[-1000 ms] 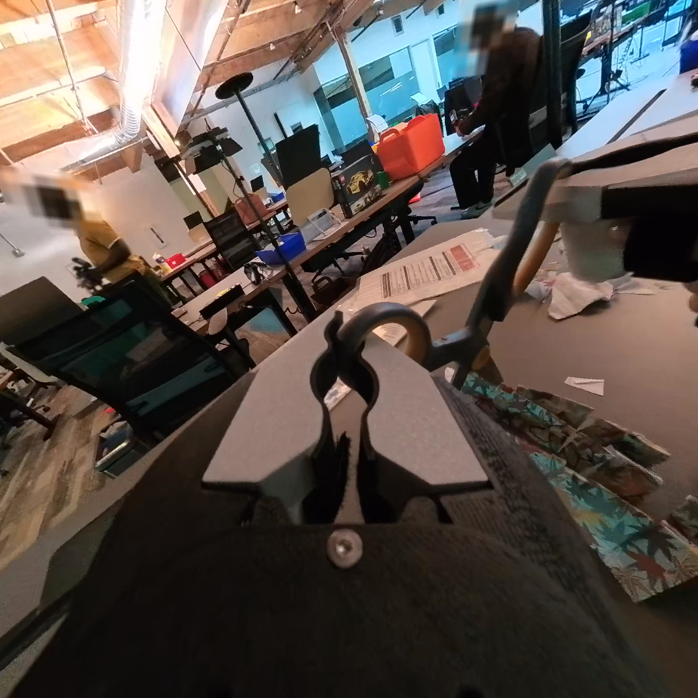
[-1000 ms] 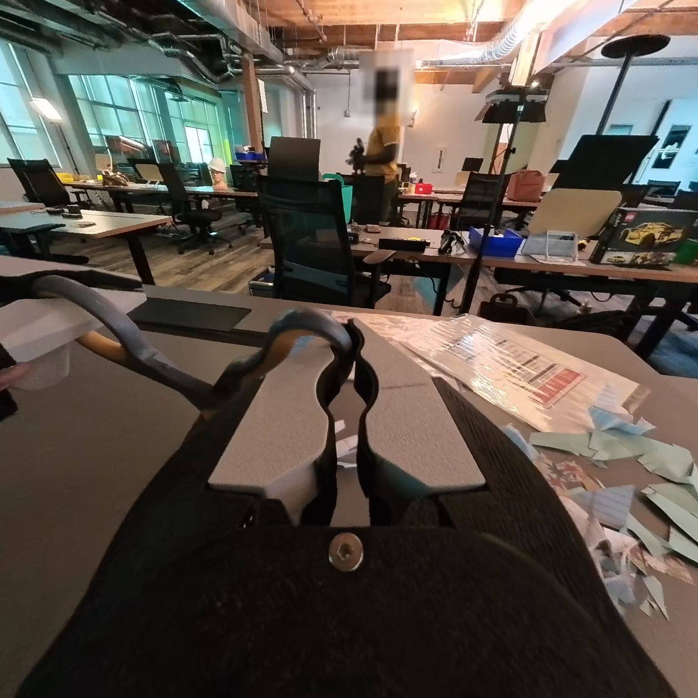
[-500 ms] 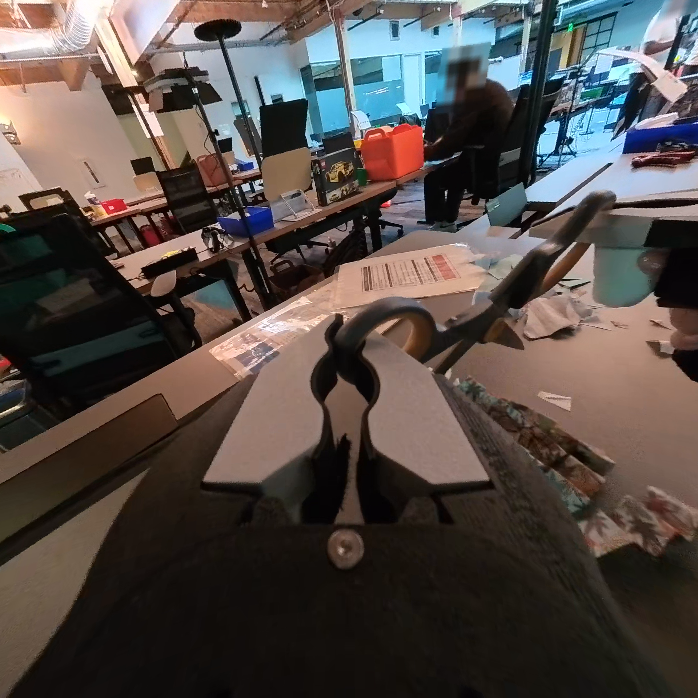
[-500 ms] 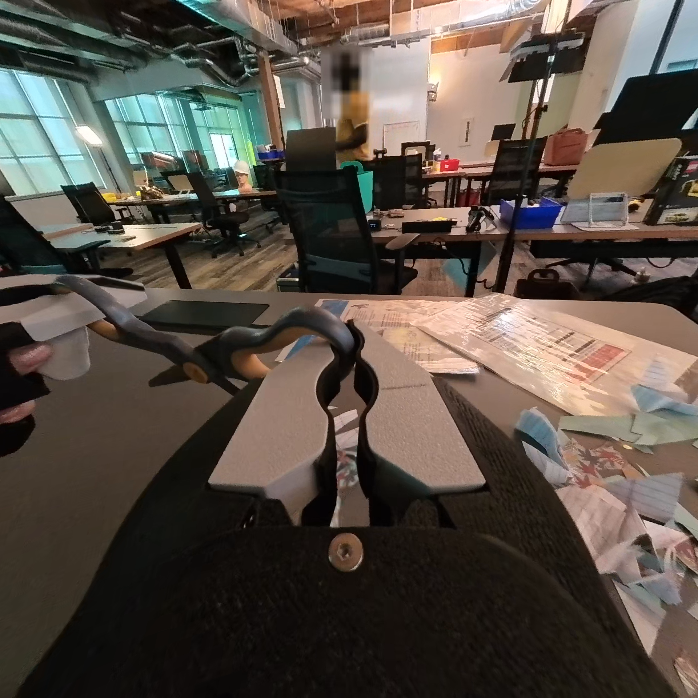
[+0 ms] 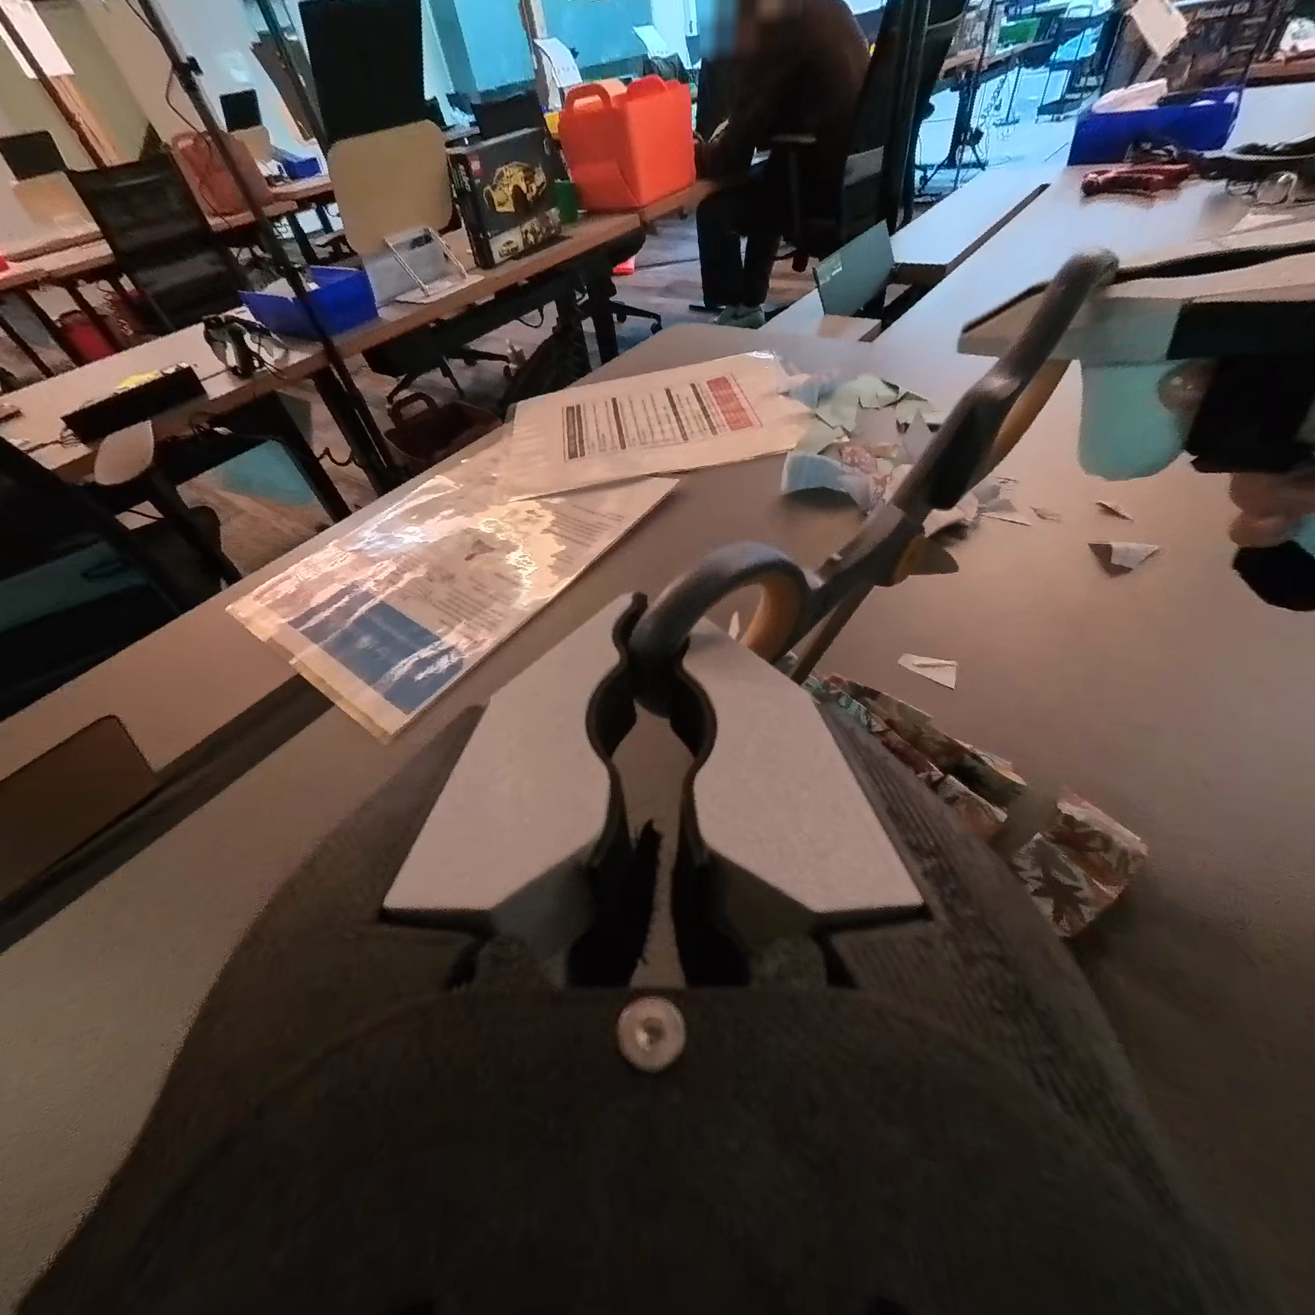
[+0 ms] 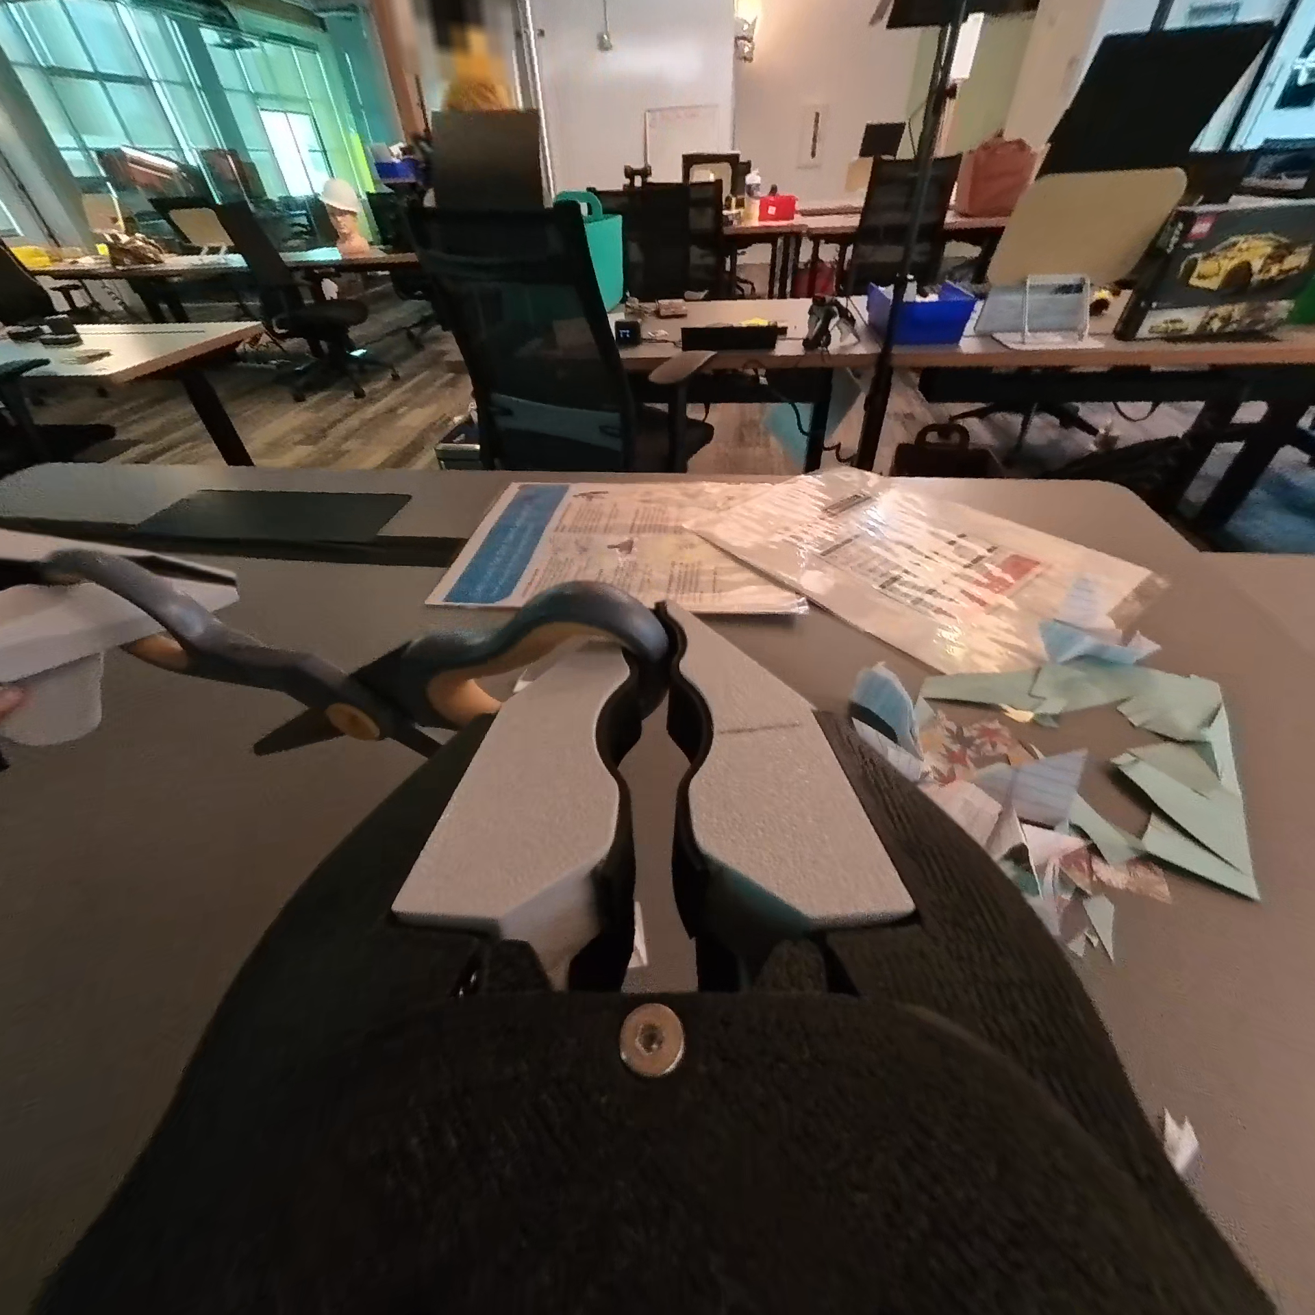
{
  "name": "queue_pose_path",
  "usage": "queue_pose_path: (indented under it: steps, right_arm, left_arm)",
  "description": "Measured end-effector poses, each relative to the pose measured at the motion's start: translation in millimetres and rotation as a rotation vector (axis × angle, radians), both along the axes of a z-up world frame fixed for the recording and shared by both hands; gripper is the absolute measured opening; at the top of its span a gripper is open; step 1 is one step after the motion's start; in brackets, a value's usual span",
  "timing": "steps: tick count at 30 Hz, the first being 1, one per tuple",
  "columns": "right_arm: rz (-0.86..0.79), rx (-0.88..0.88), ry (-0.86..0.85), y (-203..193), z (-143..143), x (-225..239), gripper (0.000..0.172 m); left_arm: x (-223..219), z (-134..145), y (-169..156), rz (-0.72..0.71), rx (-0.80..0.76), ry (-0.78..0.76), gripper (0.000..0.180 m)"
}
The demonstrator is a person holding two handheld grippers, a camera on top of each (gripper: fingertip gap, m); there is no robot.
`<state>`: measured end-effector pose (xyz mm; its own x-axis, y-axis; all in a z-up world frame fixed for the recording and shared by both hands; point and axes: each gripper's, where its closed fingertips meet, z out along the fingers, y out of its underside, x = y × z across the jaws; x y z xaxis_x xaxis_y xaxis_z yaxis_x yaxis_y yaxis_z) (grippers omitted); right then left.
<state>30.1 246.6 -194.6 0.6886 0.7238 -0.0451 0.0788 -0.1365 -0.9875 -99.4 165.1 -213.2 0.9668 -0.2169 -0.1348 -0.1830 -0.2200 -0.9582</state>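
Observation:
A pair of scissors with dark blue and orange handles hangs between my two grippers above the grey table point(image 5: 1067, 711). My left gripper point(image 5: 655, 640) is shut on one handle loop point(image 5: 733, 576). The other handle point(image 5: 996, 405) rises to the right gripper point(image 5: 1138, 320) at the upper right. In the right wrist view my right gripper point(image 6: 665, 626) is shut on the other handle loop point(image 6: 590, 605). The scissors' pivot point(image 6: 352, 719) and short blades lie to its left, and the far handle point(image 6: 142, 590) runs to the left gripper point(image 6: 57, 626). Patterned paper strips point(image 5: 996, 804) lie under the left gripper.
Two laminated sheets point(image 6: 626, 548) point(image 6: 925, 569) lie at the table's far side. A pile of cut paper scraps point(image 6: 1103, 747) lies to the right. More scraps point(image 5: 854, 427) show in the left wrist view. Office chairs, desks and people are beyond the table edge.
Both grippers have tipped down toward the table and swung, carrying the scissors with them. Each stays shut on its handle loop throughout.

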Motion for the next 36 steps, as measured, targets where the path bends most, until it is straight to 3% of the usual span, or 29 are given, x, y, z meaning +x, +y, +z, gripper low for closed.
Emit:
queue_pose_path:
  steps: [4, 10, 18, 27, 36]
  right_arm:
    - [-0.024, 0.010, -0.037, -3, 1, 0, 0.000]
    - [-0.012, 0.058, -0.057, -16, 14, -5, 0.000]
    - [0.046, 0.146, -0.091, -40, 28, -25, 0.000]
    - [0.021, 0.267, -0.009, -41, 48, -24, 0.000]
    - [0.014, 0.257, 0.014, -26, 32, -29, 0.000]
  left_arm:
    - [3, -1, 0, 0.015, -0.001, 0.037, 0.000]
    - [2, 19, -7, 0.035, 0.044, 0.088, 0.000]
    - [26, 32, -14, 0.026, 0.100, 0.269, 0.000]
    - [21, 51, -5, 0.072, 0.246, 0.331, 0.000]
    - [19, 34, 6, 0.092, 0.219, 0.344, 0.000]
